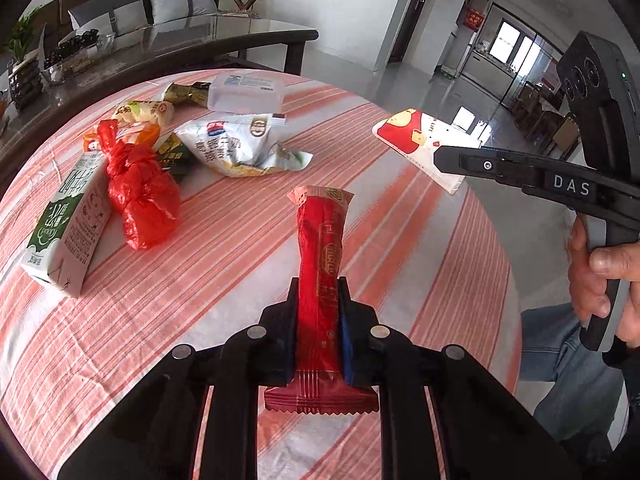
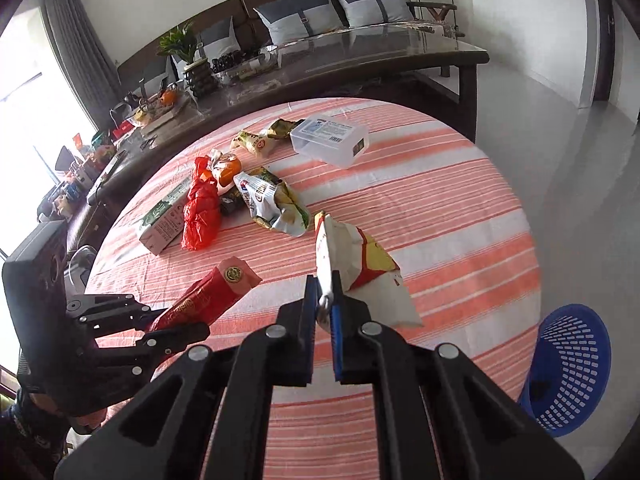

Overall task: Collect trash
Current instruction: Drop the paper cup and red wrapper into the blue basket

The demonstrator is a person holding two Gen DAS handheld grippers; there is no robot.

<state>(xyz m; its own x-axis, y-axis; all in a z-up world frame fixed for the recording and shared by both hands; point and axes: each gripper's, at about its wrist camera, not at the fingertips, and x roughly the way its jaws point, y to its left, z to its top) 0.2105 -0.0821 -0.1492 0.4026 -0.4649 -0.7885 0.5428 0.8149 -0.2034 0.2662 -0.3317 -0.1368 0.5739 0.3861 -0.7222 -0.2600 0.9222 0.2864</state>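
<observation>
Over the worktop [image 2: 460, 184]: both grippers loaded, each carrying one piece of trash clear of the striped cloth.
Left gripper [image 1: 319, 320]: clamped on a red wrapper [image 1: 320, 248], long axis pointing to 12 o'clock.
Right gripper [image 2: 323, 312]: closed on the edge of a white-and-red packet [image 2: 352, 256], which fans out toward 1 o'clock.
Blue basket [image 2: 576, 364]: on the floor at 4 o'clock of the right gripper, beyond the worktop edge; right hand judged nearer.
Remaining trash: milk carton [image 1: 66, 224], red bag [image 1: 140, 192], snack bags at 10 o'clock.
</observation>
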